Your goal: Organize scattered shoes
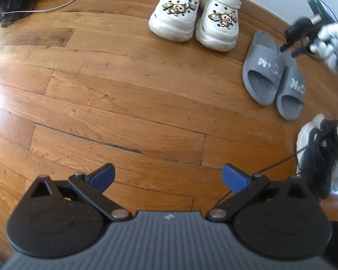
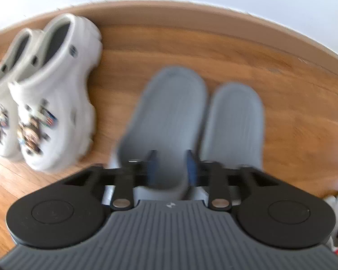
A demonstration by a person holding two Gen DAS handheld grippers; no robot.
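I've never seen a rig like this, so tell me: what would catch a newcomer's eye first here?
Probably the white clogs with cartoon charms, standing paired by the wall on the wooden floor. Right beside them lie two grey slides, side by side, with the right hand-held gripper straddling the nearer slide's heel end. The left hand-held gripper hangs open over bare boards.

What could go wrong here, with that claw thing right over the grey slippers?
The right gripper straddles the heel of one grey slide, jaws apart. Lifting away carelessly could snag it and knock it out of line with the other slide. The pair sits close to the white clogs, so a sideways swing might bump those too. A thin dark cord trails across the floor near the left gripper and could catch.
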